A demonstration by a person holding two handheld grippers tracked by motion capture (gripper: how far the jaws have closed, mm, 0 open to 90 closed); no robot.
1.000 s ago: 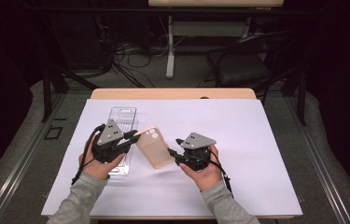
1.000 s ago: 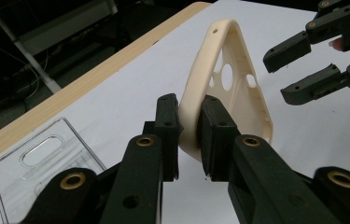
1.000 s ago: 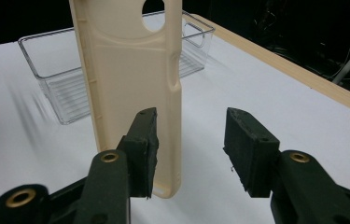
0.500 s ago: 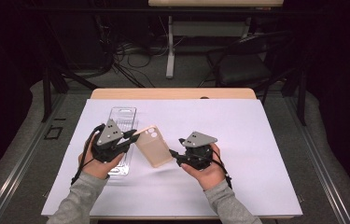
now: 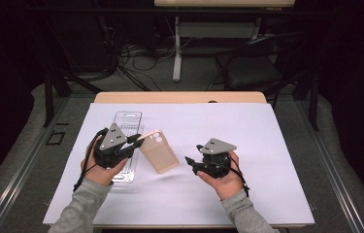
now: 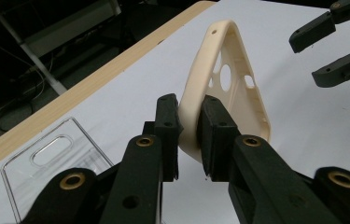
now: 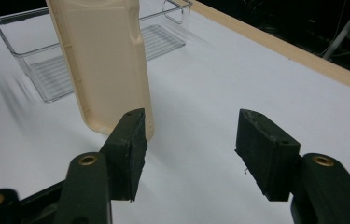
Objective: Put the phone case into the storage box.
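Note:
A cream phone case (image 5: 159, 152) is held off the white mat by one corner near its camera holes. My left gripper (image 5: 137, 141) is shut on that edge; in the left gripper view the jaws (image 6: 189, 135) pinch the case's rim (image 6: 238, 84), and its hollow inside faces the camera. My right gripper (image 5: 190, 164) stands open a short way right of the case's lower end and does not touch it. In the right gripper view the open jaws (image 7: 189, 144) sit in front of the case's back (image 7: 105, 60), the left pad close beside its bottom corner.
A clear plastic tray (image 5: 126, 127) lies on the white mat (image 5: 276, 145) under and behind my left hand, seen also as the tray (image 7: 163, 37) behind the case. The table's wooden back edge (image 5: 179, 97) runs beyond the mat. Dark floor and cables lie beyond.
My right gripper has drawn back slightly to the right, away from the case's lower end. The left gripper keeps its hold on the case, almost unmoved.

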